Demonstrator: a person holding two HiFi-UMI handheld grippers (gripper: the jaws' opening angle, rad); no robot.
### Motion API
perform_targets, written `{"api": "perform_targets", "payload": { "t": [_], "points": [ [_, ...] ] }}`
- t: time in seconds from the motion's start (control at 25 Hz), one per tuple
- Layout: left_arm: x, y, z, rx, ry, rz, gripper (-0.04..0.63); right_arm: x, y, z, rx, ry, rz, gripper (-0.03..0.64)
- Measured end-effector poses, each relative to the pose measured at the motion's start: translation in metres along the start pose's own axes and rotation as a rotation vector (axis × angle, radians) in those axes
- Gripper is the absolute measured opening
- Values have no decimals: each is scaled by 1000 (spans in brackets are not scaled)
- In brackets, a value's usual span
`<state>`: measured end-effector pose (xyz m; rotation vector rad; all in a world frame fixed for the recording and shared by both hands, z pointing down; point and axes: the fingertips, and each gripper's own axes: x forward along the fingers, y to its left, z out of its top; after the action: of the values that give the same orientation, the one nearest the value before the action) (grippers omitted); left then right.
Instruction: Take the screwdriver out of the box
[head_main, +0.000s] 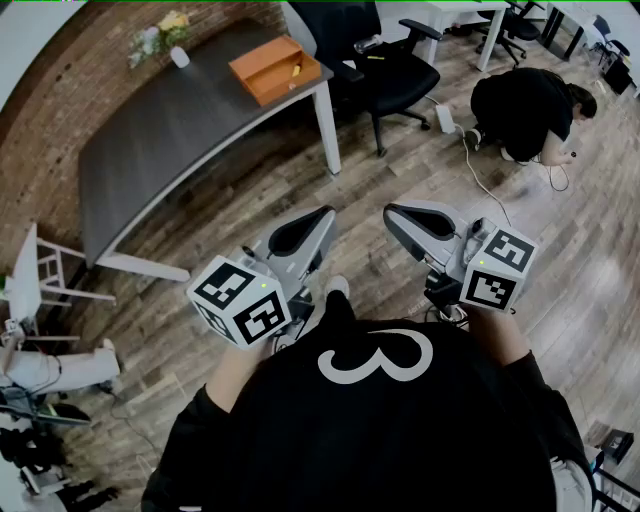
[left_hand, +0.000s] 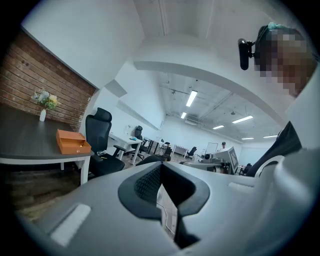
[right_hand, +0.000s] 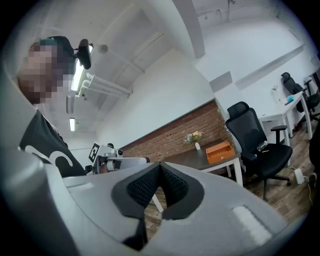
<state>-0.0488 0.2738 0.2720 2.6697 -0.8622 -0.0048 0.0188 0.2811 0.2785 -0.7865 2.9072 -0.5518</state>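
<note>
An open orange box (head_main: 275, 68) stands on the dark table (head_main: 170, 130), near the table's right end and far from both grippers. A small yellow item (head_main: 296, 70) lies inside it; I cannot tell what it is. My left gripper (head_main: 328, 213) and right gripper (head_main: 389, 211) are held side by side close to my body, above the wooden floor. The left gripper (left_hand: 161, 165) is shut with nothing between its pads, and the box (left_hand: 72, 142) shows small at its left. The right gripper (right_hand: 160, 164) is shut and empty too, with the box (right_hand: 220, 151) off to its right.
A black office chair (head_main: 385, 60) stands right of the table. A person in black (head_main: 525, 110) crouches on the floor at the far right, with a white cable (head_main: 490, 190) nearby. A vase of flowers (head_main: 165, 38) sits at the table's back. A white chair (head_main: 40, 280) is at the left.
</note>
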Motion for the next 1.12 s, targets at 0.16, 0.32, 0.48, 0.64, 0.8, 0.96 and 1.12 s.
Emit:
{"api": "perform_targets", "payload": {
  "t": [0.16,0.32,0.48,0.64,0.8,0.96,1.12],
  "points": [
    [3,-3,-1,21,30,11,14,-2,-2,1,-3,-3,-7,0],
    [12,-11,-2,29,34,2,14,-12,-3,3,5,-9,-9,0],
    [21,-14,-1,38,43,-8,14,-17,-12,4,35,-17,-25,2],
    [31,-1,-8,32,41,-17,13,-15,-26,1,34,-22,-44,2],
    [42,17,-16,26,42,-18,13,-11,-44,-6,27,-26,-59,2],
    [73,41,1,5,65,-20,13,1,-80,12,42,-15,-73,2],
    [102,78,12,-10,76,-21,12,23,-121,24,57,-4,-84,2]
  ]
}}
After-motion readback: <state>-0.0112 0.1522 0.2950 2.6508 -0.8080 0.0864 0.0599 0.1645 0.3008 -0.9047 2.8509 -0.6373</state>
